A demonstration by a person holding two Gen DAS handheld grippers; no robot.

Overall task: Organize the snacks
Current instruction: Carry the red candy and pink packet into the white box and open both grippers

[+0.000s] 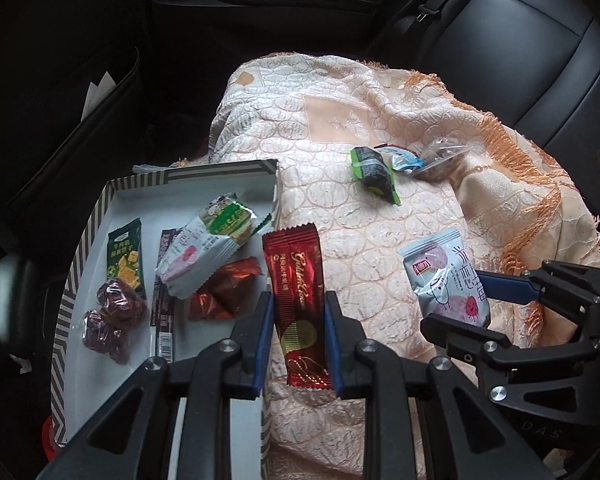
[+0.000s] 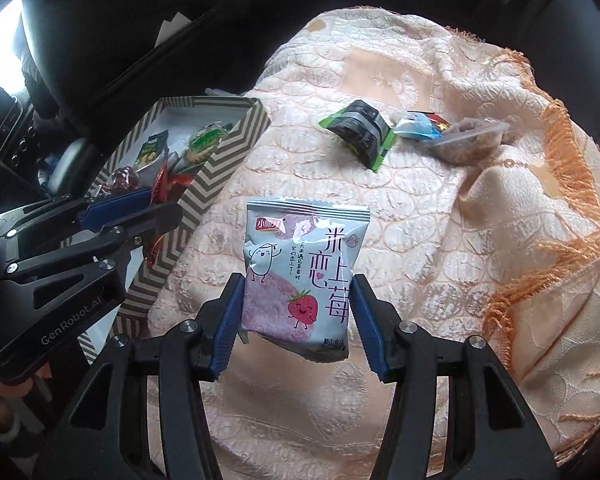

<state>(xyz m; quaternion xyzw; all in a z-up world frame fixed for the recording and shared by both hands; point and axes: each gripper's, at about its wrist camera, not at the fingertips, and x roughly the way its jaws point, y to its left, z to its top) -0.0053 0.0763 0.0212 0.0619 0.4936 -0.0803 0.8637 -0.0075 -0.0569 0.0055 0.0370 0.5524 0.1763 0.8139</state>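
Both wrist views are dim around the edges and brightest in the middle, where soft, even daylight falls on the peach cloth and leaves only faint shadows under the packets, while the black seats in the upper part of each frame sink into near-black with little detail. In the right wrist view a window at the upper left is blown out to white, and small glints of glare sit on the foil wrappers in the striped box. The fisheye lens bends straight lines toward the rim and darkens the corners, the centre stays fairly sharp, and the far left edge of the left wrist view is smeared and out of focus.
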